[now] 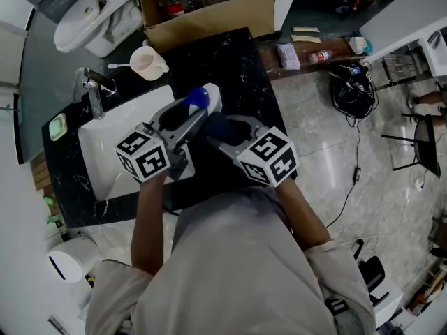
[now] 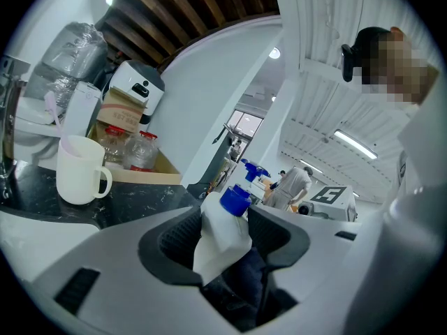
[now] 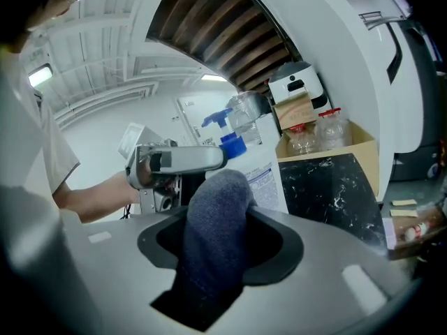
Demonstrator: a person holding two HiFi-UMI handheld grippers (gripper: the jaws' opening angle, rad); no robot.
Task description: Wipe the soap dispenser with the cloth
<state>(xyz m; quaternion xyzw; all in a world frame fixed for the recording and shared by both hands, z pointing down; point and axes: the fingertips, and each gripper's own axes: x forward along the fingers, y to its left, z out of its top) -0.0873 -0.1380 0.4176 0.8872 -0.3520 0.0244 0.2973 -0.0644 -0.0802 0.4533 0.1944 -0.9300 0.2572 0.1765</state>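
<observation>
Pinching the white, blue-capped soap dispenser [image 2: 222,239] in the left claw [image 2: 225,220] over the black table [image 1: 234,61] by the sink [image 1: 115,149], with the dark blue cloth [image 3: 209,215] clamped in the right claw [image 3: 225,223] and lying against the bottle's lower side.

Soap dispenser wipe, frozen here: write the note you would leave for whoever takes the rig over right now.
Left gripper: shut on the soap dispenser, a white bottle with a blue cap, held up above the sink and the black counter.
Right gripper: shut on the cloth, a dark blue bundle sticking out past the jaws.
The cloth is against the bottle's side and seems to touch it.
Done: both things are picked up and brought together. How much has been wiped cannot be told.
Left: rub the cloth over the bottle's sides and cap, then set both down.
</observation>
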